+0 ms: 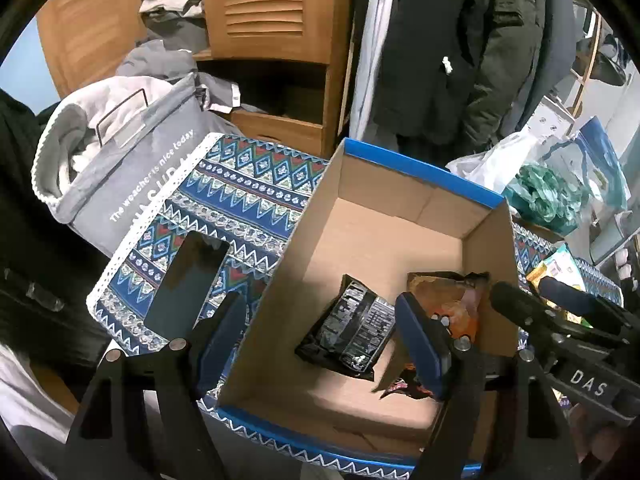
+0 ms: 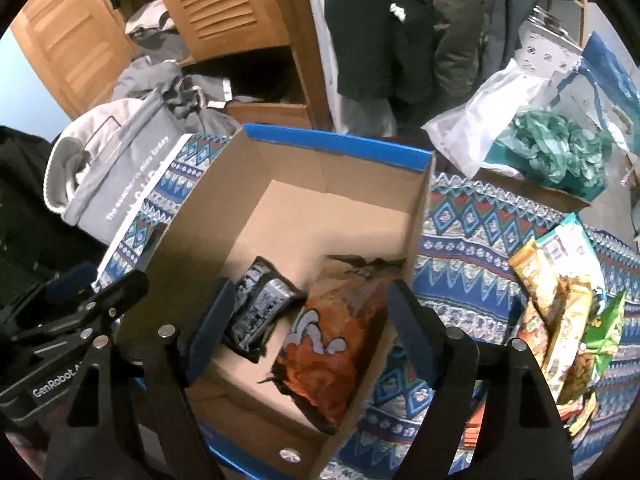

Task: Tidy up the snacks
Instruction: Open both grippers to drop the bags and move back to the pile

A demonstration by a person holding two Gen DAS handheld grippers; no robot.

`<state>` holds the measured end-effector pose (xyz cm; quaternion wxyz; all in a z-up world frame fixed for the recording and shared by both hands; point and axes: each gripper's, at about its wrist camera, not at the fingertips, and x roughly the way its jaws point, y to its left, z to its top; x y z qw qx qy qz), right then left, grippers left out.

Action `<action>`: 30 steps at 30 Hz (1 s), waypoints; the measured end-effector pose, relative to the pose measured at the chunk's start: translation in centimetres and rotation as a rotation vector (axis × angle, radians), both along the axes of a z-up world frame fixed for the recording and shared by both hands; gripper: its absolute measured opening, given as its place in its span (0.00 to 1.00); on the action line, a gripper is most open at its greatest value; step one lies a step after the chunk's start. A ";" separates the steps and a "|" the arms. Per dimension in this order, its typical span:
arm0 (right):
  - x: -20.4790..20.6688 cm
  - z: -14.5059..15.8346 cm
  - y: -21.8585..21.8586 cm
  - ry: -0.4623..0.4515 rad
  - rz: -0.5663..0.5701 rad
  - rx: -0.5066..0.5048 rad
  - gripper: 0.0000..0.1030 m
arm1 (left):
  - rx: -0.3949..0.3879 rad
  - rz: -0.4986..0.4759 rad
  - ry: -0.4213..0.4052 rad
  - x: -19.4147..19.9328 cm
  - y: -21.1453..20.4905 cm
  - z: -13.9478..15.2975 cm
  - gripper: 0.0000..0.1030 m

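Observation:
An open cardboard box (image 1: 400,184) with a blue rim stands on a patterned cloth; it also shows in the right wrist view (image 2: 340,168). Inside lie a black snack pack (image 1: 352,332) (image 2: 256,312) and an orange chip bag (image 1: 452,304) (image 2: 336,352). My left gripper (image 1: 320,344) is open, its fingers straddling the box's left wall. My right gripper (image 2: 308,328) is open and empty above the box, over the orange bag. Several snack packs (image 2: 560,308) lie on the cloth to the right of the box.
A dark phone (image 1: 188,284) lies on the cloth left of the box. A grey fabric laundry basket (image 1: 120,168) stands at the left. White and green plastic bags (image 2: 540,148) sit at the back right. A wooden cabinet (image 1: 280,40) and hanging coats are behind.

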<state>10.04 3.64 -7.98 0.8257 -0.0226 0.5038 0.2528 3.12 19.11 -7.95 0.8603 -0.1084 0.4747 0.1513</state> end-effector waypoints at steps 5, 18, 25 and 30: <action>0.1 0.4 -1.9 -0.003 -0.035 -0.003 0.77 | -0.007 -0.015 -0.001 0.2 -1.2 0.1 0.76; 0.4 1.0 -9.7 -0.012 -0.157 -0.013 0.78 | -0.055 -0.121 0.014 1.6 -7.2 0.5 0.76; 0.3 0.9 -14.9 -0.016 -0.235 -0.023 0.78 | -0.058 -0.176 0.026 2.6 -10.8 0.6 0.76; 0.4 0.6 -18.6 -0.009 -0.296 -0.021 0.78 | -0.077 -0.219 0.040 3.2 -13.4 0.5 0.76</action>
